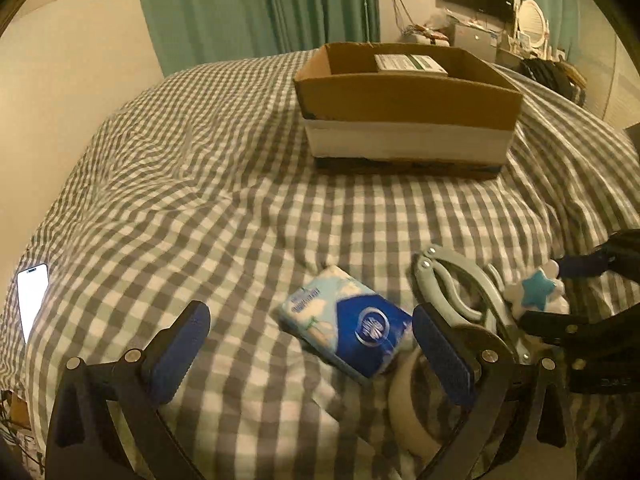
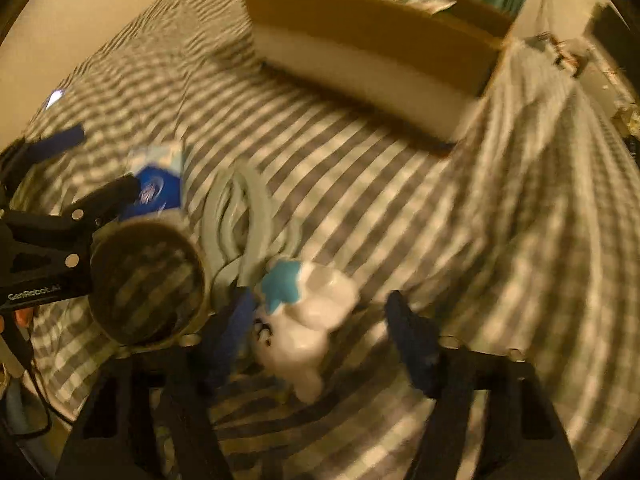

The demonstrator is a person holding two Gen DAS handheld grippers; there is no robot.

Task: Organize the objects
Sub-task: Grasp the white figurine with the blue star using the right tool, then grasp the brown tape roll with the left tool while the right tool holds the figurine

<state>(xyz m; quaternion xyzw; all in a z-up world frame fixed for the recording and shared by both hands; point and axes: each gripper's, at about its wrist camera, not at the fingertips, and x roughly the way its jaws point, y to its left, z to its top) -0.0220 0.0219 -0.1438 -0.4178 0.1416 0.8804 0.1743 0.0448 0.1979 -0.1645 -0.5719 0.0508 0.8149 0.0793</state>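
Currently listed: left gripper (image 1: 310, 354) spread wide, tissue pack (image 1: 348, 330) between its fingers; right gripper (image 2: 320, 340) spread around white plush toy (image 2: 308, 320); cardboard box (image 1: 404, 108) well ahead.

Right wrist view is motion-blurred; the tape roll (image 1: 412, 412) sits partly hidden behind the left gripper's (image 1: 316, 356) jaws

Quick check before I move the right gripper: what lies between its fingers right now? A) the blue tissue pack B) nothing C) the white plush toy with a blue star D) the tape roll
C: the right wrist view shows the white plush toy lying between the open fingers of the right gripper, not yet clamped.
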